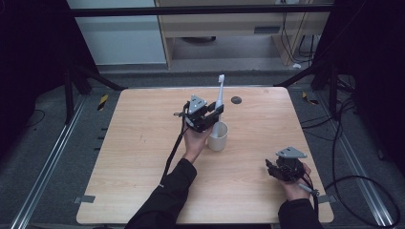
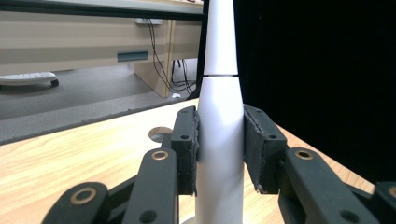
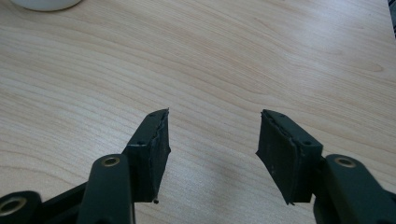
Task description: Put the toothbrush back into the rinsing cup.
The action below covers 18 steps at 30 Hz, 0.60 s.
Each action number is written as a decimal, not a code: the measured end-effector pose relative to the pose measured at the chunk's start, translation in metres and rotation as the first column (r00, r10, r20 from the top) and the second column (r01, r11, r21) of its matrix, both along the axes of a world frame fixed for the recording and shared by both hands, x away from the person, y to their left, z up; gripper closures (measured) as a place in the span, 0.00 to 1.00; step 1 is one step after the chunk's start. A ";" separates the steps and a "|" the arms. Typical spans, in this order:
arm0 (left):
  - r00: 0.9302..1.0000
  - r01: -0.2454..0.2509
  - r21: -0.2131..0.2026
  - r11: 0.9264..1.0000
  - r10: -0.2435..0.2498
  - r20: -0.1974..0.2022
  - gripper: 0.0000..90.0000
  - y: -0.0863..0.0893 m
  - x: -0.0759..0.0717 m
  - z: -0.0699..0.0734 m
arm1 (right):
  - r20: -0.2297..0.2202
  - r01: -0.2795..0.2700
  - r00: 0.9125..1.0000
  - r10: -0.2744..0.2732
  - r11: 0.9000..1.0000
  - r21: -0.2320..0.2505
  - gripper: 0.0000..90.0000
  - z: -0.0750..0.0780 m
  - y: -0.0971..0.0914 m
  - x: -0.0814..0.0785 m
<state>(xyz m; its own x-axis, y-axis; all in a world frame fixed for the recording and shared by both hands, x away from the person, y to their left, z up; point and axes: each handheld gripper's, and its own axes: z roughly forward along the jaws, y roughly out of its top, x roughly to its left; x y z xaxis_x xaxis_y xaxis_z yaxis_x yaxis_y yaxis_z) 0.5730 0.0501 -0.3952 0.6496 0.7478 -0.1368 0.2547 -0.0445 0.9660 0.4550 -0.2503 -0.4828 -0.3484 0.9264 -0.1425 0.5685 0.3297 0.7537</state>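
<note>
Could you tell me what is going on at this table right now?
A person works with two hand-held grippers. The left gripper is shut on a white electric toothbrush, held upright with its lower end in a white cup on the wooden table. The right gripper hangs open over bare table near the front right corner.

The toothbrush point(image 2: 219, 135) between the left gripper's point(image 2: 219, 149) jaws looks like smooth, matt white plastic. The pads point(image 2: 259, 144) beside it are rough black foam with ragged edges. The cup point(image 1: 218, 136) beneath is smooth and white. The table point(image 3: 233, 56) below the right gripper point(image 3: 212, 154) is pale matt wood grain.
</note>
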 end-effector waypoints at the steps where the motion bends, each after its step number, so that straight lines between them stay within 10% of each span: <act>1: 1.000 0.003 0.008 1.000 -0.003 -0.004 0.73 0.000 0.000 -0.002 | 0.000 0.001 1.000 -0.001 1.000 0.002 0.48 0.000 0.000 0.000; 18: 0.999 0.030 0.074 0.997 -0.027 -0.045 0.73 -0.002 -0.009 -0.026 | -0.002 -0.002 1.000 0.002 1.000 -0.003 0.48 0.000 0.001 0.000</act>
